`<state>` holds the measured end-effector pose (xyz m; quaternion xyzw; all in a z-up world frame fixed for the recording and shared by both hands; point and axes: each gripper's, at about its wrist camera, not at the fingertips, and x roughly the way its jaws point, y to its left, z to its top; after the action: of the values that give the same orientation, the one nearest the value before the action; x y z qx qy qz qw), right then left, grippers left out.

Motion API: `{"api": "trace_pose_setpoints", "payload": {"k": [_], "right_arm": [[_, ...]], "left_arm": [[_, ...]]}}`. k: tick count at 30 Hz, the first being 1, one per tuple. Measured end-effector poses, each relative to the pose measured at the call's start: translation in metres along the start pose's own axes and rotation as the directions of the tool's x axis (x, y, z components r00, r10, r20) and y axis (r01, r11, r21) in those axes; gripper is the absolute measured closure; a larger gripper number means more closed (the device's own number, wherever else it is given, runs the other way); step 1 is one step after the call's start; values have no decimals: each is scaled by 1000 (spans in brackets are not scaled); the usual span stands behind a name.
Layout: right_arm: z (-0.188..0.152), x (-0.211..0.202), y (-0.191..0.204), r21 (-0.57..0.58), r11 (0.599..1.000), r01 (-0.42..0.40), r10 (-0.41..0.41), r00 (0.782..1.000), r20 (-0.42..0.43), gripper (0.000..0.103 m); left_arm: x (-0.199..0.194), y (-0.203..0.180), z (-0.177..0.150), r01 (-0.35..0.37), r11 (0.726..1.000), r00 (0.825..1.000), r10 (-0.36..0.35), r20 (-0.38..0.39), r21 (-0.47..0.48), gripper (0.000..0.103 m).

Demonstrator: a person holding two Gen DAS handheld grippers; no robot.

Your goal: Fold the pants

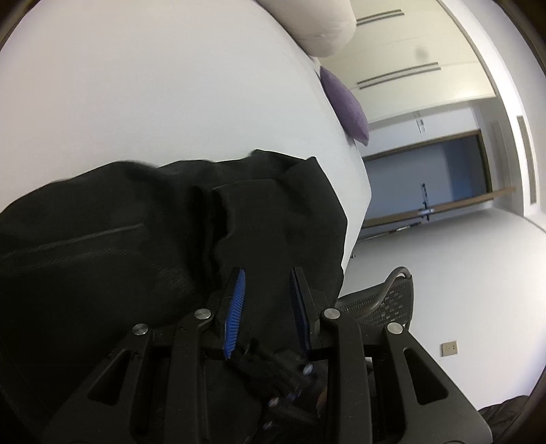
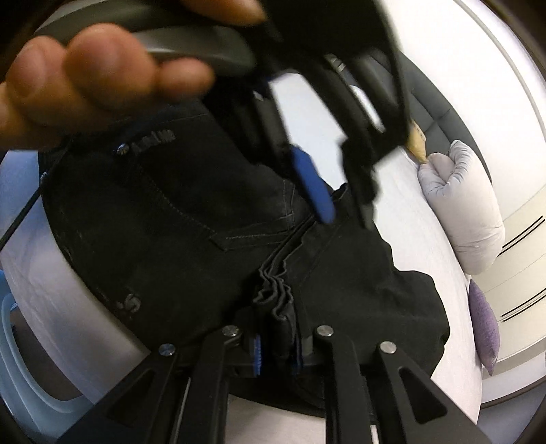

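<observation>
Black pants (image 1: 136, 239) lie bunched on a white bed (image 1: 170, 85), reaching its edge. My left gripper (image 1: 269, 273) hovers over them with blue pads (image 1: 235, 307) apart and both pad faces bare, so it is open. From the right wrist, the pants (image 2: 170, 222) show a stitched back pocket and a stack of folded edges. Those gathered layers run between the pads of my right gripper (image 2: 278, 341), which is shut on them. The left gripper (image 2: 346, 218) reaches down from above, tips at the pants' middle fold, carried by a blurred hand (image 2: 102, 68).
A purple cushion (image 1: 348, 102) and a white pillow (image 1: 324, 30) lie at the bed's far side. A black mesh chair (image 1: 382, 300) stands beside the bed edge, on pale floor. Cupboard doors and a dark doorway (image 1: 426, 177) lie beyond. Pale blue items (image 2: 20, 341) sit at the left.
</observation>
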<state>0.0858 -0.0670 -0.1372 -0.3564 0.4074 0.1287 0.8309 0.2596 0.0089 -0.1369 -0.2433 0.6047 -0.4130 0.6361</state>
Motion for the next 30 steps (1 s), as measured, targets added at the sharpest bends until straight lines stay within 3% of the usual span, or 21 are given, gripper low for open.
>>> {"api": "trace_pose_setpoints", "payload": {"k": [3,5,7,10,13,14,15,16,19,20,21,23,24,25,26,27,28,30], "right_arm": [[1,3,-5,36,999,-8,8,1000,-1,78],[3,-1,-13,86,996,-30,30,1000,0,60],[1,-13,-31,168,978,-127,122,992,38,30],[-15,-39,-85,340,897,-282,243,958,155,27],[-38,-27,-171,576,735,-357,294,934,204,31],[-51,-13,-208,665,625,-408,332,910,247,32],[-59,-2,-228,700,557,-447,362,889,280,32],[-69,16,-250,736,464,-493,401,858,321,33],[-100,74,-289,824,227,-519,447,807,385,33],[-111,102,-296,836,106,-538,496,757,425,34],[-119,120,-298,856,40,-516,509,747,427,40],[-138,150,-307,919,12,-395,499,799,337,57],[-147,159,-310,931,-19,-365,499,803,325,84],[-156,163,-312,934,-71,-349,499,799,336,91],[-162,158,-315,931,-106,-349,484,800,354,90],[-161,151,-317,930,-86,-357,469,810,354,77],[-159,141,-317,924,-53,-379,453,816,360,57],[-156,129,-312,888,-54,-456,455,780,429,42]], "left_arm": [[21,-11,8,-12,1000,1000,13,-24,29,77],[36,-7,10,-66,997,997,67,-47,34,77],[44,-1,8,-81,997,995,81,-53,3,77],[36,11,0,-75,997,997,75,-23,-9,77],[29,25,-10,-59,996,998,61,28,-62,85],[27,28,-15,-58,995,997,62,44,-76,85],[28,29,-17,-66,995,996,70,54,-81,85],[27,28,-20,-81,994,994,86,66,-79,85],[28,14,-26,-158,986,982,162,99,-45,85],[28,12,-28,-176,984,978,179,110,-38,85],[29,12,-30,-188,982,975,191,118,-37,85],[33,12,-30,-193,980,972,197,128,-49,90],[33,16,-31,-188,980,972,195,129,-61,92],[32,19,-31,-172,982,975,180,129,-72,92],[29,23,-33,-156,984,978,166,130,-85,93],[28,26,-34,-144,985,979,156,131,-94,93],[28,28,-35,-141,985,979,153,132,-95,93],[28,28,-37,-146,985,978,157,137,-87,93]]}}
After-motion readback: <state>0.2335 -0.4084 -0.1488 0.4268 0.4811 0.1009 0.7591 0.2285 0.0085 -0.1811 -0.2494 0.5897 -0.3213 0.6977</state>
